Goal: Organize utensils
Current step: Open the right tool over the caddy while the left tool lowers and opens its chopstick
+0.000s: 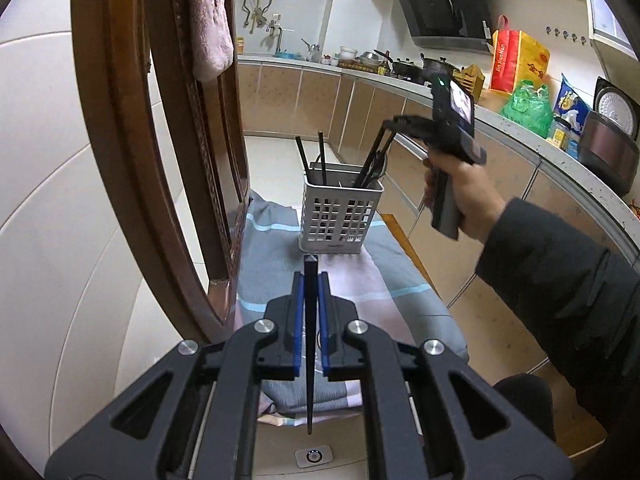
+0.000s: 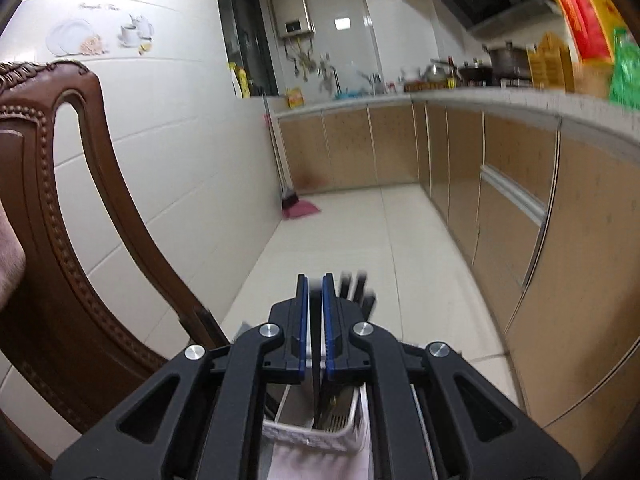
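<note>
Left wrist view: the white perforated plastic utensil basket [image 1: 341, 212] already holds several black chopsticks. Above its right compartment, the right gripper [image 1: 394, 122] pinches more, lowering seemingly pending. Nearer than the basket, the left gripper [image 1: 311, 280] clamps one black chopstick [image 1: 310, 344], still to go in.

Both handheld grippers share one build: matte black linkage arms with triangular cut-outs, joined by round silver screws, ending in flat fingers faced with blue pads [image 1: 297, 320]. The left gripper [image 1: 311, 280] and right gripper [image 2: 315, 292] look identical up close. Seen from the side, the right unit carries a dark grey pistol handle, a small lit screen and a green light. The person's right hand [image 1: 460, 188] is bare-skinned, its sleeve [image 1: 560, 280] dark charcoal.
</note>
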`<state>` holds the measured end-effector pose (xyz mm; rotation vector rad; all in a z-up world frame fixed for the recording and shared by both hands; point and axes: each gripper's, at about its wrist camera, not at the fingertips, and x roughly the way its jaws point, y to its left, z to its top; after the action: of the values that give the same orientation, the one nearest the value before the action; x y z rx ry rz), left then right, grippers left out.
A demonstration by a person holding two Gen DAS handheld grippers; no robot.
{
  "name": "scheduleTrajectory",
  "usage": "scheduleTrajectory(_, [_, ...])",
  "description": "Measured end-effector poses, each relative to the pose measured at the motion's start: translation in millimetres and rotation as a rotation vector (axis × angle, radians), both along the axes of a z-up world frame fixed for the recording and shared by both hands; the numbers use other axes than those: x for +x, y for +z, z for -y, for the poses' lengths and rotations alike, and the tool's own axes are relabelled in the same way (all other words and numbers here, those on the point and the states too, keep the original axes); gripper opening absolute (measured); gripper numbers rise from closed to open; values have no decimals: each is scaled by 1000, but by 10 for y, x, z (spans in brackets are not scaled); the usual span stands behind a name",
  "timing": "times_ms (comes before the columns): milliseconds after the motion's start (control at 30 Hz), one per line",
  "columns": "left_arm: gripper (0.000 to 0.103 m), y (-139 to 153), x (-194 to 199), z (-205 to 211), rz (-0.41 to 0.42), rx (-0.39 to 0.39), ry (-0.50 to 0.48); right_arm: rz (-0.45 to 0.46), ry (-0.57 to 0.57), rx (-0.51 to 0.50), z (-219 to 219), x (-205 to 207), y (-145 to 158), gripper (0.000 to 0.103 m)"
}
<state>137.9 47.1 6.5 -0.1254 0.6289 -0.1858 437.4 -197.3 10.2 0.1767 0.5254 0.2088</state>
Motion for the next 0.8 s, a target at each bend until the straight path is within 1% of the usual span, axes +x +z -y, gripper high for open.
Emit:
scheduleTrajectory(33, [7, 1, 27, 12, -1, 2, 0, -19, 21, 19, 50, -40, -29, 30])
scheduleTrajectory(67, [7, 1, 43, 18, 1, 2, 1, -21, 33, 41, 95, -124, -23, 51])
scheduleTrajectory(100, [7, 18, 77, 51, -1, 14, -4, -15, 43, 62, 139, -216, -13, 63])
scheduleTrajectory(133, [7, 33, 95, 76, 1, 23, -6, -2, 64, 97, 219, -388, 14, 67])
scheduleTrajectory(200, [7, 113, 159, 114, 14, 31, -6, 21, 98, 144, 366, -759, 24, 79])
scheduleTrajectory(267, [7, 216, 209, 135, 27, 30, -10, 60, 124, 165, 548, -1288, -78, 88])
scheduleTrajectory(367, [7, 484, 407, 187, 61, 11, -27, 87, 103, 173, 798, -1975, -389, 93])
scheduleTrajectory(400, [7, 634, 537, 216, 82, -4, -35, 74, 88, 187, 882, -2179, -550, 95])
scheduleTrajectory(433, [7, 734, 641, 242, 93, -5, -40, 61, 74, 199, 943, -2300, -671, 95])
scheduleTrajectory(500, [7, 946, 874, 289, 122, -27, -48, 15, 26, 234, 1078, -2547, -1014, 95])
scheduleTrajectory(533, [7, 1060, 1028, 328, 135, -35, -53, -12, 13, 244, 1105, -2599, -1142, 95])
scheduleTrajectory(567, [7, 1181, 1208, 379, 153, -35, -50, -77, -11, 238, 1122, -2604, -1257, 95])
scheduleTrajectory(600, [7, 1262, 1330, 414, 176, -39, -39, -116, -17, 236, 1128, -2562, -1294, 95])
scheduleTrajectory(633, [7, 1335, 1468, 463, 191, -35, -26, -98, -8, 233, 1132, -2564, -1276, 95])
scheduleTrajectory(700, [7, 1425, 1761, 540, 207, -61, -12, -57, -22, 171, 1125, -2557, -1223, 95])
scheduleTrajectory(733, [7, 1436, 1885, 567, 211, -71, -8, -56, -23, 159, 1123, -2551, -1230, 95])
scheduleTrajectory(800, [7, 1421, 2176, 629, 205, -77, -4, -76, -20, 181, 1156, -2549, -1306, 95])
